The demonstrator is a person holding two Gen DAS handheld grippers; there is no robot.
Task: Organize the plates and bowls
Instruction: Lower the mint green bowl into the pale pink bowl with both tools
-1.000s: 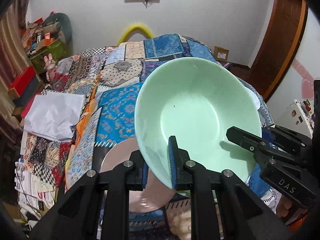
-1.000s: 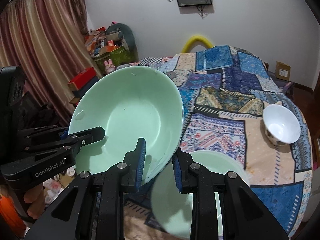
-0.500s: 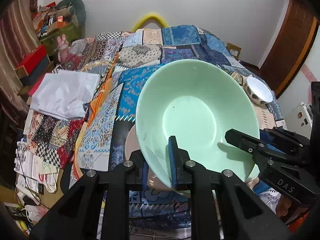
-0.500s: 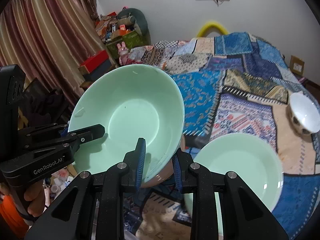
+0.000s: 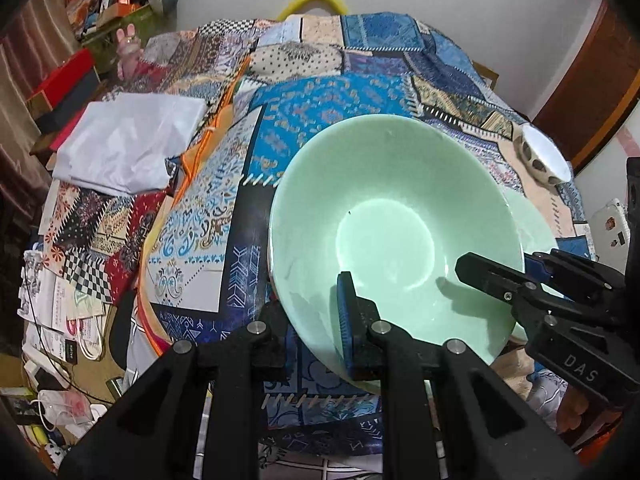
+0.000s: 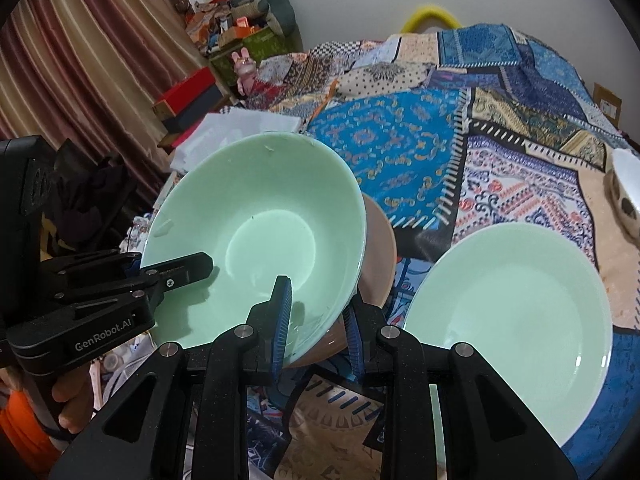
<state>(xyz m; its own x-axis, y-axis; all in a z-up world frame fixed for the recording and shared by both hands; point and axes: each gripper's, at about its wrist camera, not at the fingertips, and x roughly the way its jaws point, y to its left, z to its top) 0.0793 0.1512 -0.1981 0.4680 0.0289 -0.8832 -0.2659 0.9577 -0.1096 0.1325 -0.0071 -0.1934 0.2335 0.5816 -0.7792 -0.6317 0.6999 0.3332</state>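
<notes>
A large mint-green bowl (image 5: 392,224) is held tilted above the patchwork-covered table, gripped at its rim by both grippers. My left gripper (image 5: 316,320) is shut on its near rim; it shows from the side in the right wrist view (image 6: 176,272). My right gripper (image 6: 316,320) is shut on the bowl's (image 6: 260,236) right rim; it shows in the left wrist view (image 5: 496,276). A pink-brown plate (image 6: 378,248) lies on the table right under the bowl. A mint-green plate (image 6: 508,312) lies to its right. A small white patterned bowl (image 5: 542,158) sits far right.
A folded white cloth (image 5: 124,144) lies at the table's left side. Boxes, papers and clutter (image 5: 60,320) fill the floor on the left. A curtain (image 6: 80,60) hangs on the left, a wooden door (image 5: 580,100) on the right.
Both grippers have carried the green bowl down and forward toward the table. The pink-brown plate now lies directly beneath it and the green plate is fully in view.
</notes>
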